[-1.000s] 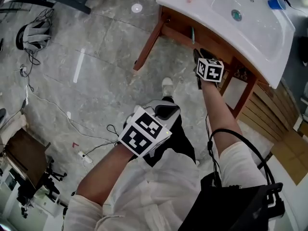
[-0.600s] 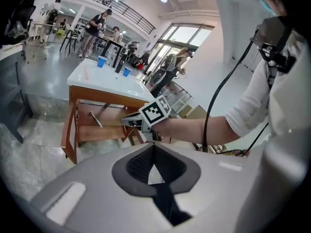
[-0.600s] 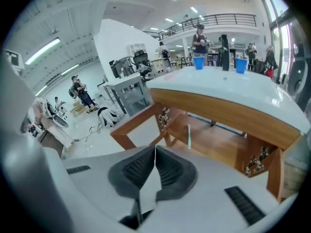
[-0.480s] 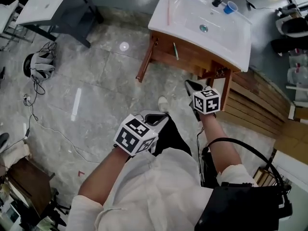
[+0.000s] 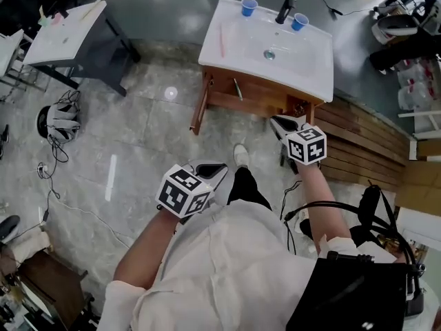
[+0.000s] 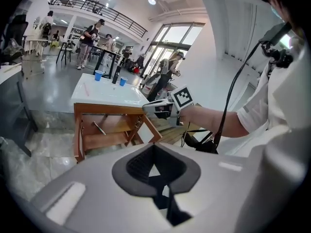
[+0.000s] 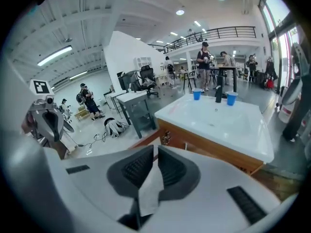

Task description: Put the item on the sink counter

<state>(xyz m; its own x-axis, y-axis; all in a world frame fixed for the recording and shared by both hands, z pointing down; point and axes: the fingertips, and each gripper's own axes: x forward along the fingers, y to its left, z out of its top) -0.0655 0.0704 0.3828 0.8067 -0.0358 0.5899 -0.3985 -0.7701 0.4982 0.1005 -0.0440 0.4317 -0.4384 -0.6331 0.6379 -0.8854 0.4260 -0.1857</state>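
- My right gripper (image 7: 155,153): its own view shows the jaws drawn together on a thin, pale, flat item (image 7: 148,191). The item stands edge-on between the pads and runs back toward the camera. I cannot tell what kind of item it is.
- The head view shows that gripper only from above, marker cube up, held in the air in front of the wooden stand (image 5: 256,103). The item itself does not show there, and it is not on the counter.
- My left gripper (image 6: 154,148): jaws closed, pads meeting at the tip, with nothing between them that I can make out. In the head view it hangs over the floor, well apart from the sink.
- The sink counter (image 5: 306,74) is white and sits on the wooden stand. From above I see two blue cups (image 5: 249,7) at the back, a dark faucet (image 5: 284,9) between them, and a pink stick (image 5: 222,40) lying near one edge.
- A slim stick-like thing (image 5: 236,88) lies on the shelf under the counter. The head view and the left gripper view show it; the right gripper view does not.
- The left gripper view catches the right gripper side-on, near the counter's corner.
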